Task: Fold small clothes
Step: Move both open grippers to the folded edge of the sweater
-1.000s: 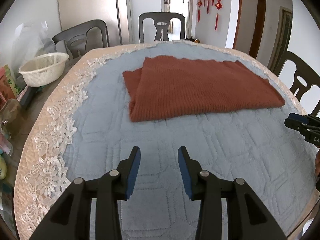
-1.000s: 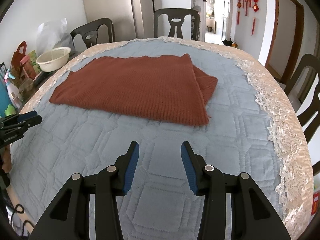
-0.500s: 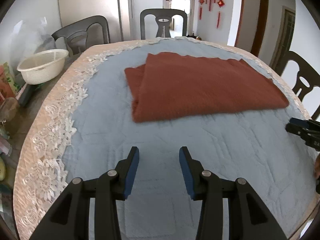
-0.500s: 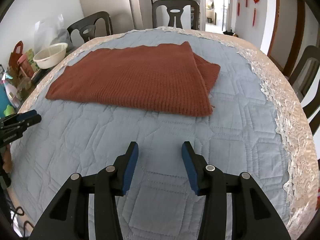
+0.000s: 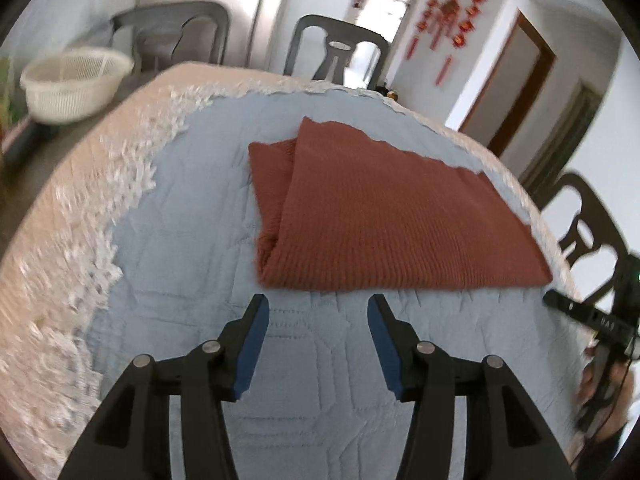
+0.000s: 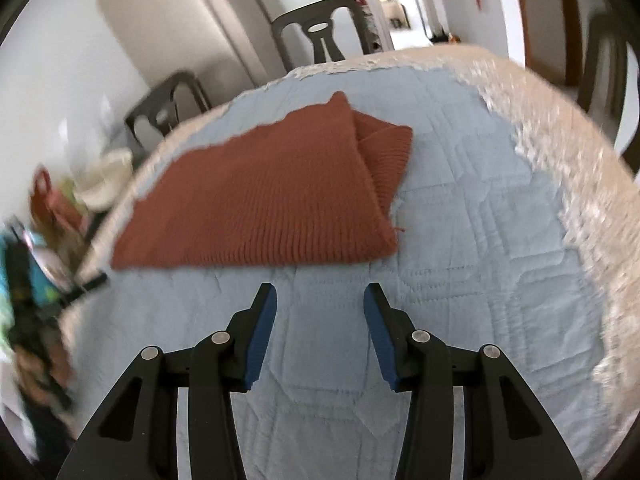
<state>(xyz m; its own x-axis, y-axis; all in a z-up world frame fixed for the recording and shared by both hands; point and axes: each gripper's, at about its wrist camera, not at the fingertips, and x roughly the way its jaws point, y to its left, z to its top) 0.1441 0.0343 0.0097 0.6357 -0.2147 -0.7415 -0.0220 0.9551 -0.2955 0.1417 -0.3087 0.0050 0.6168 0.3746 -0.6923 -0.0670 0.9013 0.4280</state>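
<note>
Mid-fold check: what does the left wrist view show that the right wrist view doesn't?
Only the left wrist view: red hanging ornaments on the far wall, the white slotted plastic basket shown sharply, and the other tool's black tip at the frame's right edge. Only the right wrist view: blurred colourful clutter at the table's left end and a loose thread at the garment's corner. Both: the rust-brown knitted garment lying folded on the light blue quilted cover, a dark chair behind, and each view's own tool open, nothing between its blue pads.
</note>
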